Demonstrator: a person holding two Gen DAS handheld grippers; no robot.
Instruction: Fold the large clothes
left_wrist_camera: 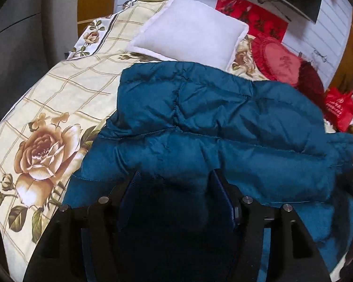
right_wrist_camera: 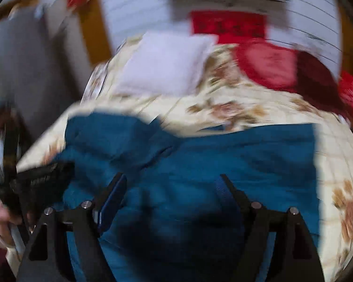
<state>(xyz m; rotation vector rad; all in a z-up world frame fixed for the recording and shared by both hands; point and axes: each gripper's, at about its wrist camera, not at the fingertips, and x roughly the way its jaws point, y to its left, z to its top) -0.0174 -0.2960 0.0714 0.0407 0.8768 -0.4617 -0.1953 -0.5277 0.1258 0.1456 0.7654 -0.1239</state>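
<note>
A large teal quilted down jacket point(left_wrist_camera: 223, 122) lies crumpled on a bed with a cream floral sheet point(left_wrist_camera: 58, 98). My left gripper point(left_wrist_camera: 174, 176) is open, its fingers spread wide just over the jacket's near edge, with fabric bulging between them. In the right wrist view, which is motion-blurred, the jacket point(right_wrist_camera: 223, 155) spreads across the bed, and my right gripper point(right_wrist_camera: 174, 181) is open above its near part. The other gripper's black body point(right_wrist_camera: 40, 176) shows at the left edge.
A white pillow point(left_wrist_camera: 188, 33) lies at the head of the bed, with a red heart cushion point(left_wrist_camera: 277, 63) and a dark red cushion point(left_wrist_camera: 313, 82) to its right. A red bag point(left_wrist_camera: 338, 108) sits at the bed's right side. A white panelled headboard point(right_wrist_camera: 134, 7) stands behind.
</note>
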